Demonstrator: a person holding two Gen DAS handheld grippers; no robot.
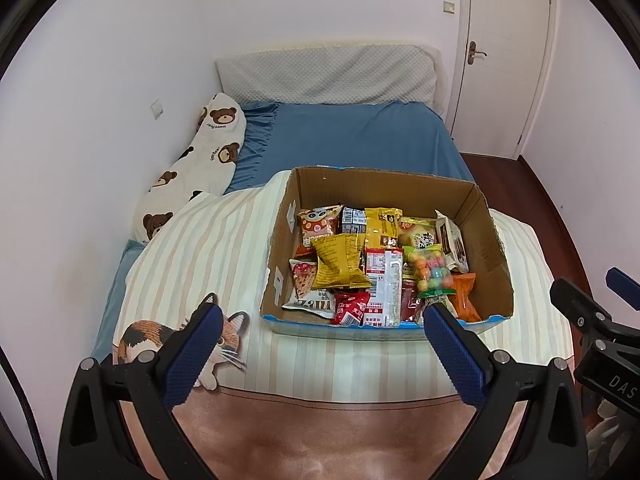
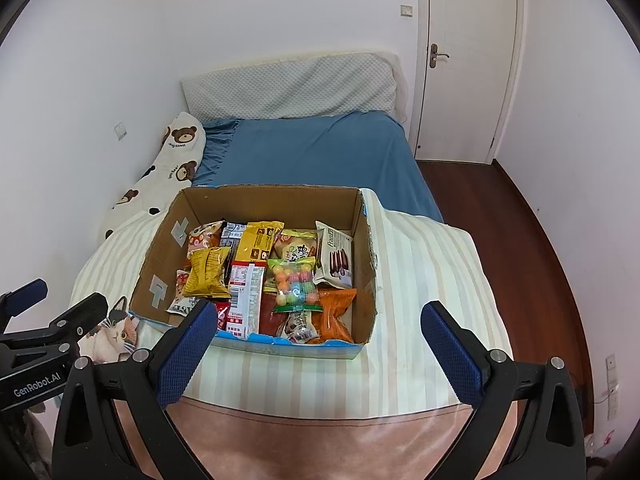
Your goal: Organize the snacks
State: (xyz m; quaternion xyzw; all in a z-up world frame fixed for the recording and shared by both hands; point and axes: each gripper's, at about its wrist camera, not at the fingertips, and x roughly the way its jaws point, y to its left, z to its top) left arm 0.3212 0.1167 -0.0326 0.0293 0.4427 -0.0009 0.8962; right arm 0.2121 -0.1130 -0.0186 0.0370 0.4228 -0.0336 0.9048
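A bear-print pillow (image 1: 192, 168) lies along the blue sheet (image 1: 352, 140), near a white door (image 1: 504, 56).

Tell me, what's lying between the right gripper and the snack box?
Only bare striped blanket separates the right gripper from the cardboard box, seen in the right wrist view.

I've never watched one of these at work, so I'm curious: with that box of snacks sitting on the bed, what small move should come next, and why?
Probably lower the right gripper toward the clear bag of coloured candy balls, which lies on top of the pile. Both grippers are open and empty, short of the cardboard box, and nothing has been lifted out yet.
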